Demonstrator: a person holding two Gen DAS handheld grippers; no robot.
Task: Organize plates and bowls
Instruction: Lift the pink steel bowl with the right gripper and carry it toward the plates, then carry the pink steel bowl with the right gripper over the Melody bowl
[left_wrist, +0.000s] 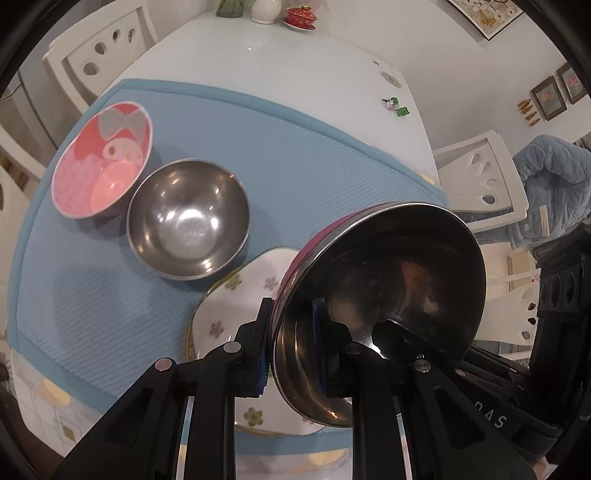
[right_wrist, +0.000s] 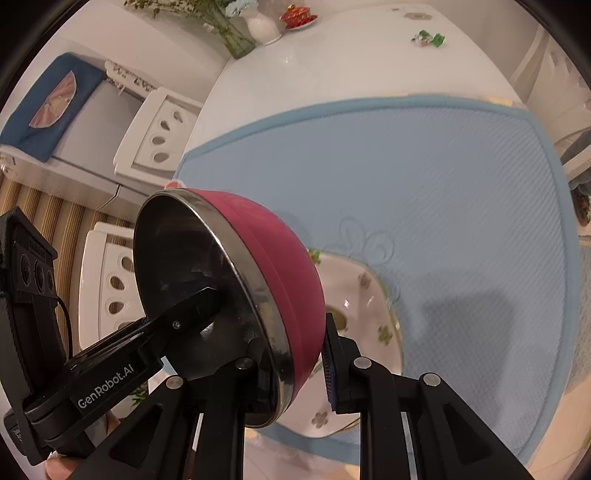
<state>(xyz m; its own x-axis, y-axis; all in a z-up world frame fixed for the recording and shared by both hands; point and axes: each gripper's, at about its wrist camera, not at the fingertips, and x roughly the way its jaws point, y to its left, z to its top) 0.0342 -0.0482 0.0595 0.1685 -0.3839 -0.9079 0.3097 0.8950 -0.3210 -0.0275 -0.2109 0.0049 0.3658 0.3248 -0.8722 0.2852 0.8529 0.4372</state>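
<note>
Left wrist view shows the left gripper (left_wrist: 291, 354) clamped on the rim of a steel bowl with a magenta outside (left_wrist: 380, 295), one pad outside and one inside, so the bowl hangs tipped on its side above the table. Right wrist view has the right gripper (right_wrist: 301, 369) pinching the same bowl (right_wrist: 266, 273) on the opposite edge, and you can see the left one's finger reaching into it from the left. So both claws are closed on it. Below it sits a white flowered plate (left_wrist: 236, 295) on the blue mat (left_wrist: 295, 147). Further left on the mat are a plain steel bowl (left_wrist: 188, 221) and, right beside it, a pink cartoon bowl (left_wrist: 101, 158), both upright.
</note>
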